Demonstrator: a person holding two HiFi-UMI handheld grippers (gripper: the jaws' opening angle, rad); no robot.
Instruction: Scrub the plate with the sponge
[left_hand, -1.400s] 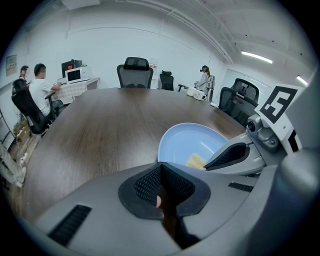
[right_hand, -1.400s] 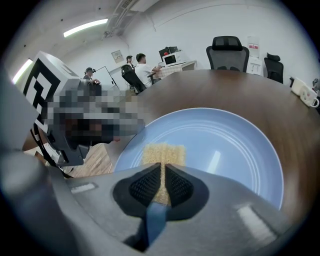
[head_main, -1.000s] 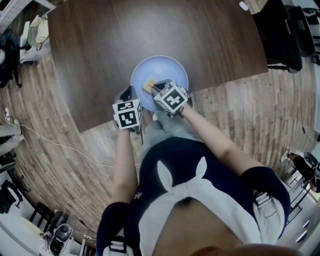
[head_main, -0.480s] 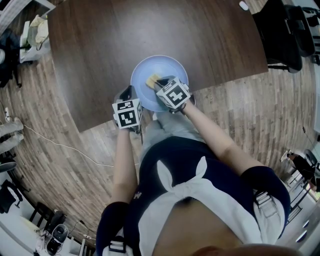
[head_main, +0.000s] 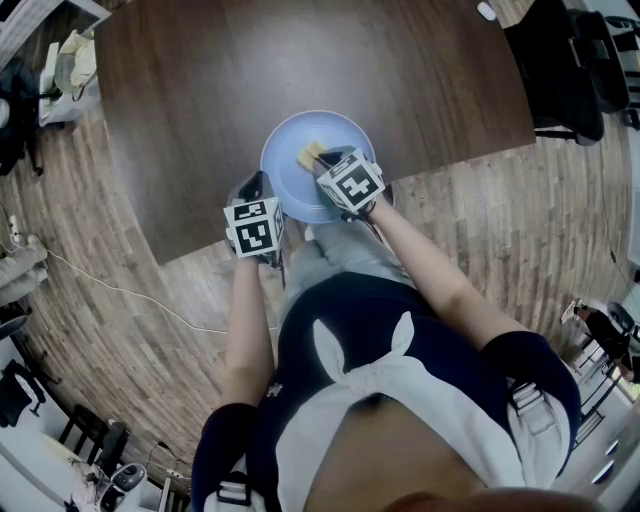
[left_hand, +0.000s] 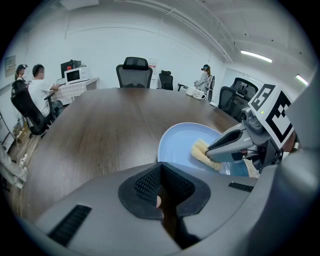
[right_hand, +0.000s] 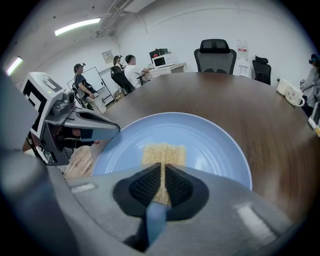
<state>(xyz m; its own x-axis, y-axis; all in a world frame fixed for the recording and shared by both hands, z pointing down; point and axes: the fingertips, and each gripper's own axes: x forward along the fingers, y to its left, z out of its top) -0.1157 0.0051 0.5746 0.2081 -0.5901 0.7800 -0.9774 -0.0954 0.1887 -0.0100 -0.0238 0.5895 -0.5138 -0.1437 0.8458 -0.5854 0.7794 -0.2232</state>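
At the jaws of the right gripper (right_hand: 163, 172), a firm pinch on the sponge (right_hand: 164, 150), with a black ribbed pad on either side of it. At the jaws of the left gripper (left_hand: 161, 177), the same ribbed pads pressed together on nothing, only a thin dark slit between them. Tips just beside the plate's left rim; touching it or not, impossible to tell.

Beneath everything, a broad surface (head_main: 300, 60) of dark brown wood grain, smooth and matt, with a curved near edge. Beyond that edge, a floor (head_main: 480, 220) of paler wooden planks.

On the surface, close to the curved edge, a round plate (right_hand: 210, 135): pale blue, glossy, shallow, with a wide rim sloping up.

Over the plate's near side in the head view, the right gripper's grey moulded body, topped by a cube (head_main: 350, 183) of black-and-white square markers. A matching cube (head_main: 252, 227) on the left gripper, off the plate's left side.

In the plate's well, flat against the glaze, the sponge. A yellow rectangular slab, coarse and grainy. Near end caught between the pads, far end free and toward the plate's middle.
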